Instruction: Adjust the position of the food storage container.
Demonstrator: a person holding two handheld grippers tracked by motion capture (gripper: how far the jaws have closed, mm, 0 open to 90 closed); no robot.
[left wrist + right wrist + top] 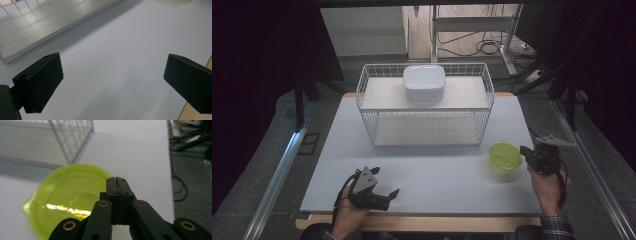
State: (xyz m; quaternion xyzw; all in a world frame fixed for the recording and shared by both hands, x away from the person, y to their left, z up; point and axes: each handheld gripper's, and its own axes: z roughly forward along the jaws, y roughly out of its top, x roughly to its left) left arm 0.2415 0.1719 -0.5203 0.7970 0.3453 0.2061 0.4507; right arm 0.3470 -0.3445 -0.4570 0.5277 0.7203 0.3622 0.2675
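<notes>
- Your right gripper (116,178) has its jaws pressed together; whether the rim of the green bowl (67,197) is pinched between them is hidden.
- The bowl lies just left of it, blurred.
- Your left gripper (112,82) gapes wide over bare table (120,50); wire basket (424,107) beyond.

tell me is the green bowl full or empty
Empty: the right claw view looks into the bowl and shows bare green plastic with a light glare inside.
</notes>
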